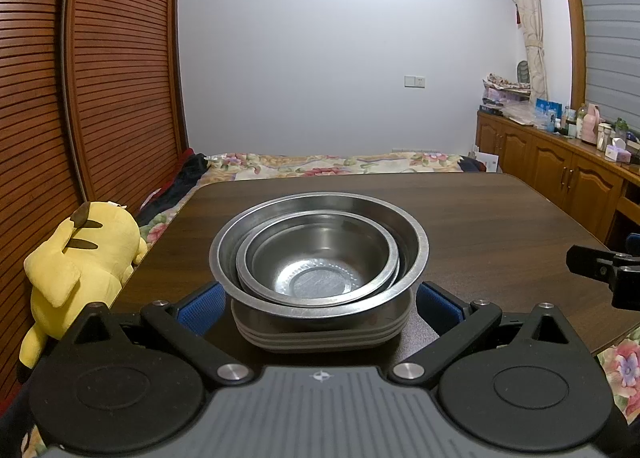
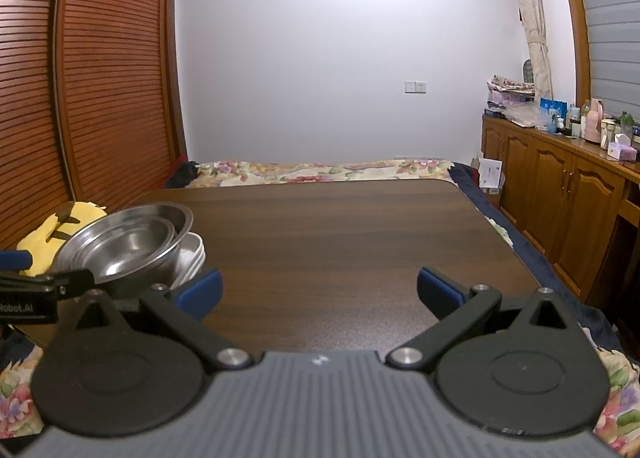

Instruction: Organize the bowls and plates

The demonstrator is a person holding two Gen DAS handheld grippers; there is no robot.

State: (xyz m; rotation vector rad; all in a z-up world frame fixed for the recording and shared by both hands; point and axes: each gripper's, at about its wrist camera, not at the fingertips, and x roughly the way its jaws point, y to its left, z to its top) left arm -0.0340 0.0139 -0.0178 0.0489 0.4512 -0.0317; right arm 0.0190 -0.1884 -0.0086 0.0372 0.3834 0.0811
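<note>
the left gripper [image 1: 320, 298] is standing with its blue pads spread wide on either side of a stack of metal dishes, gripping nothing; whether the pads are touching the stack cannot be told. the big steel bowl [image 1: 416, 246] is sitting on top of a pile of shallow plates [image 1: 320, 334], and smaller bowls [image 1: 320, 258] are nesting inside it (at least two rims are showing). the whole stack is resting on the dark wooden table [image 1: 500, 218], toward its near left part.

the right gripper [image 2: 319, 292] is hanging over bare tabletop with its pads also wide apart and nothing between them. in the right wrist view the same stack is lying just left of its left pad, beside the table's left edge.

a yellow plush toy [image 1: 80, 258] is lying off the table's left side, on the floral bedding [image 1: 320, 164]. wooden cabinets [image 1: 560, 178] are running along the right wall.
</note>
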